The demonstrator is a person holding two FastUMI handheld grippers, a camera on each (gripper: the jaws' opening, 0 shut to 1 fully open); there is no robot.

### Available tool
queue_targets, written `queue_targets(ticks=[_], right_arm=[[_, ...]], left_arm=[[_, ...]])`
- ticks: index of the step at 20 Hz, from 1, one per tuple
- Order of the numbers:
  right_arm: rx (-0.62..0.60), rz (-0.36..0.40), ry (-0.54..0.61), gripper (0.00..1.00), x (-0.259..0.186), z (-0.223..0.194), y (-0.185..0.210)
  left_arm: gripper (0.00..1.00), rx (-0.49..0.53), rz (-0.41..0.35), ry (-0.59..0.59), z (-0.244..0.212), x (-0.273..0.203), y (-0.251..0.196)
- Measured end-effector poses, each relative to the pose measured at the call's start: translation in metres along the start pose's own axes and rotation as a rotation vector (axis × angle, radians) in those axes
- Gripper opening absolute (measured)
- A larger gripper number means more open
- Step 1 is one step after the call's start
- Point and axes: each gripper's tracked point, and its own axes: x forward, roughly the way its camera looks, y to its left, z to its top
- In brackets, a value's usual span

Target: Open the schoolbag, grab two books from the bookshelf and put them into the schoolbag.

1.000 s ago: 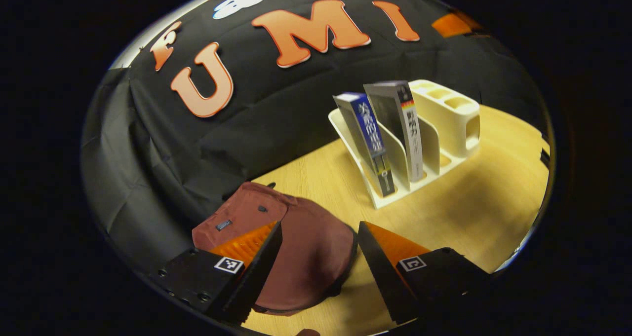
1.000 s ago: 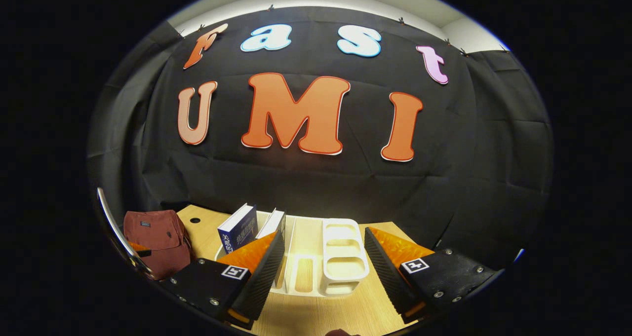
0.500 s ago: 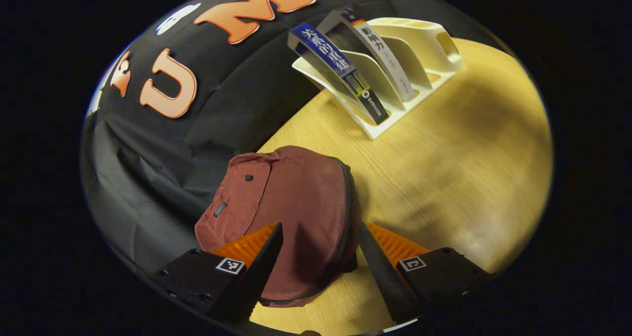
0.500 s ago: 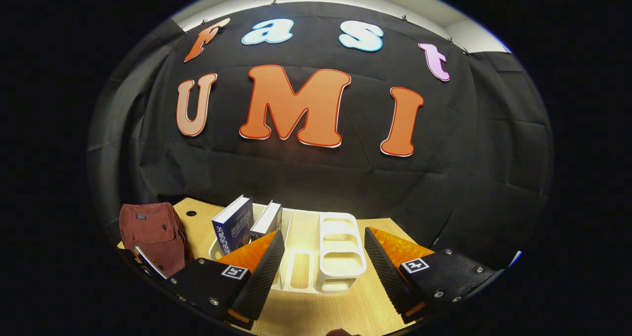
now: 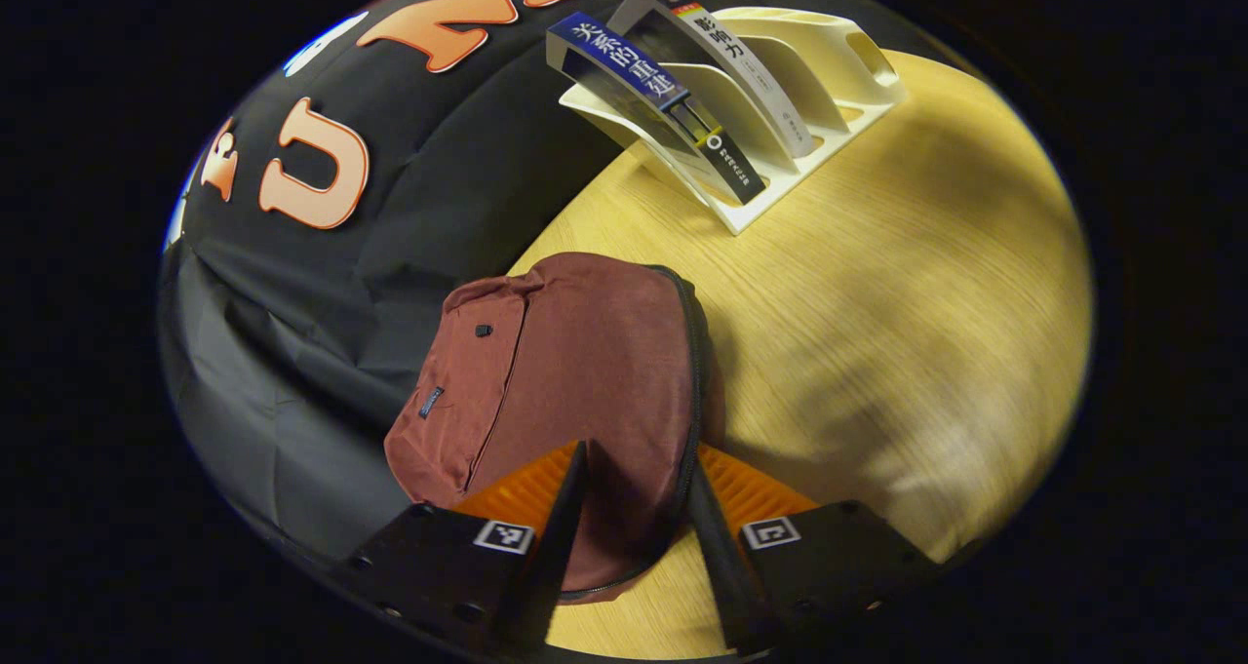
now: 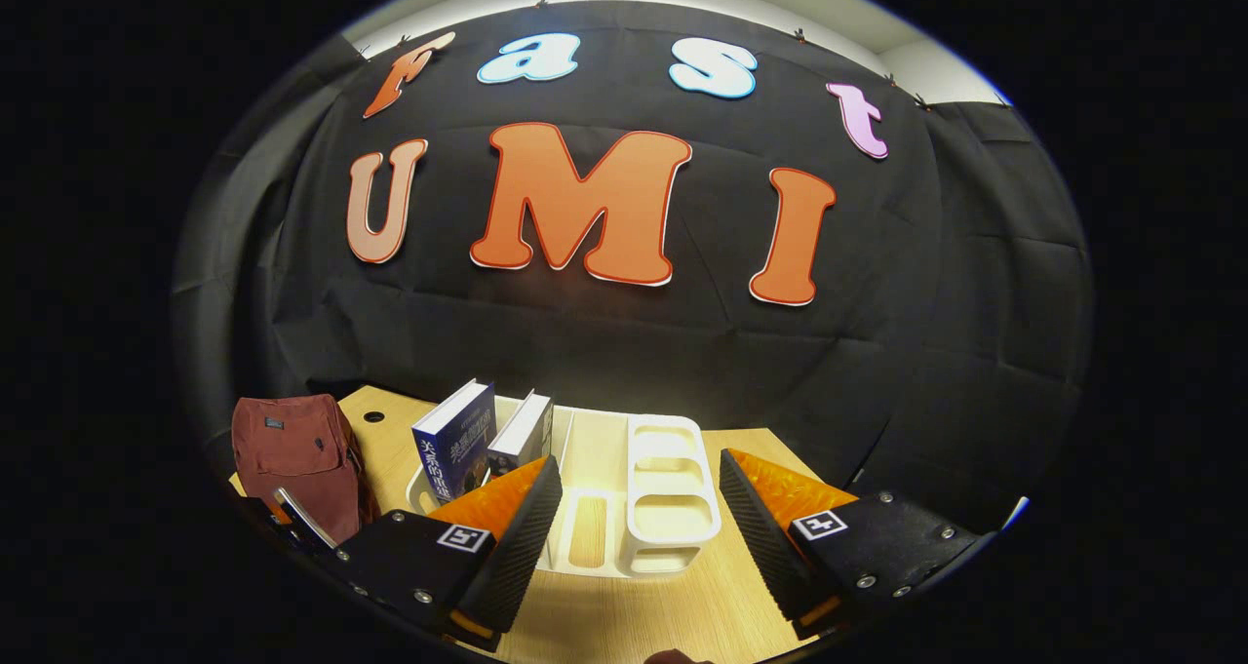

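Left gripper over the bag, books on the shelf

The maroon schoolbag (image 5: 575, 381) lies zipped on the wooden table (image 5: 877, 332), left of the white bookshelf (image 5: 780, 69) holding 2 books (image 5: 653, 89). The left gripper (image 5: 634, 508) straddles the bag's zippered edge, jaws narrowed but not visibly clamped. The right gripper (image 6: 639, 518) hangs released facing the shelf.

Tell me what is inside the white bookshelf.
The bookshelf holds two leaning books: a blue-spined book and a grey book. Its remaining slots look empty; the books' lower edges are hidden by dividers.
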Motion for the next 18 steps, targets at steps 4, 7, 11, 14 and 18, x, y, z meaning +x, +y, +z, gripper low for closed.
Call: queue_targets(ticks=[4, 7, 11, 14, 18], right_arm=[[0.000, 0.020, 0.025, 0.97, 0.004, -0.004, 0.008], [-0.005, 0.040, 0.055, 0.97, 0.009, -0.003, 0.021], [-0.011, 0.126, 0.075, 0.97, 0.017, 0.009, 0.054], [-0.021, 0.188, 0.090, 0.97, 0.026, 0.021, 0.078], [-0.034, 0.221, 0.176, 0.97, 0.041, 0.024, 0.103]], left_arm=[[0.34, -0.061, -0.092, 0.011, 0.010, -0.006, 0.005], [0.09, -0.109, -0.168, 0.024, 0.015, -0.012, 0.013], [0.07, -0.152, -0.220, -0.007, 0.027, -0.026, 0.036], [0.05, -0.177, -0.261, -0.032, 0.037, -0.037, 0.056], [0.05, -0.216, -0.301, -0.094, 0.057, -0.046, 0.093]])
